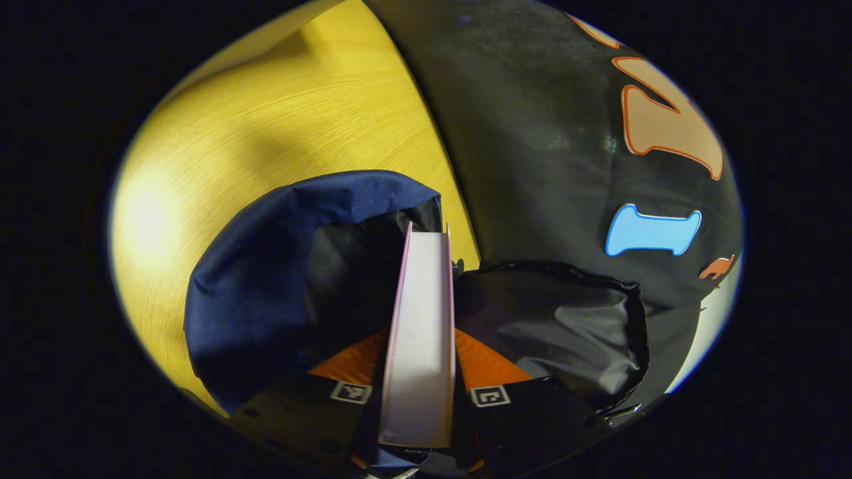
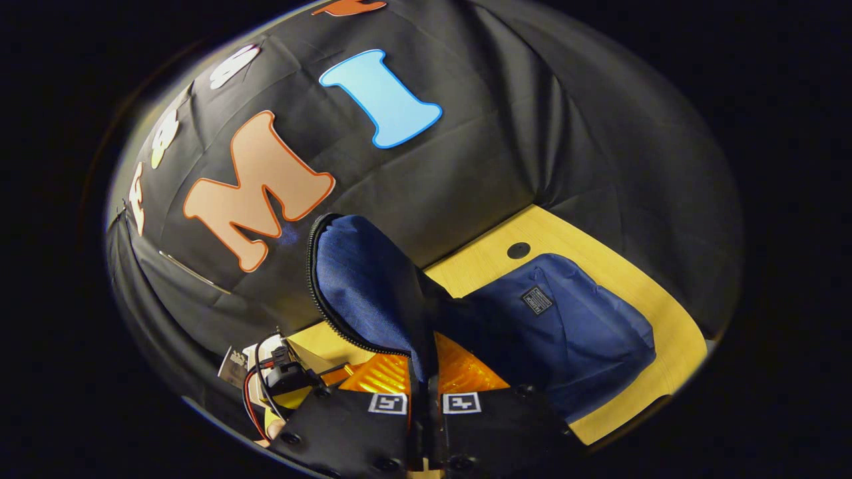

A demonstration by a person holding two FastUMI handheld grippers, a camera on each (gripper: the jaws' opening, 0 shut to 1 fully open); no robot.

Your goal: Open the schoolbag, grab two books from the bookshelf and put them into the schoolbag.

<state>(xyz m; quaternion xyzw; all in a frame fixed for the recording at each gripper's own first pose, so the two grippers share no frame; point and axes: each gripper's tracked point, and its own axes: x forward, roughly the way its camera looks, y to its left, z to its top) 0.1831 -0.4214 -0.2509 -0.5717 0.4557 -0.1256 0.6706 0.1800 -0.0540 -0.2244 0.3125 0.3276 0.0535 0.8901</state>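
Left fingers: my left gripper point(image 1: 418, 372) is closed on a book point(image 1: 421, 332), one finger pressing each cover, the pale page edge facing my camera.
Book: it stands on edge between my fingers, its far end reaching into the mouth of the schoolbag point(image 1: 266, 293).
Schoolbag, left gripper view: dark blue cloth arches over the opening to the left of the book; the black lining point(image 1: 566, 326) spreads out to the right.
Right fingers: my right gripper point(image 2: 423, 379) is pinched on the schoolbag's flap point(image 2: 366, 286), both fingers pressing the cloth, hardly any gap between them.
Flap: it is lifted upright, with the zipper point(image 2: 319, 293) running along its left rim.
Schoolbag, right gripper view: the blue body lies on the yellow wooden surface point(image 2: 639, 299), a small label patch point(image 2: 536, 300) on its front.
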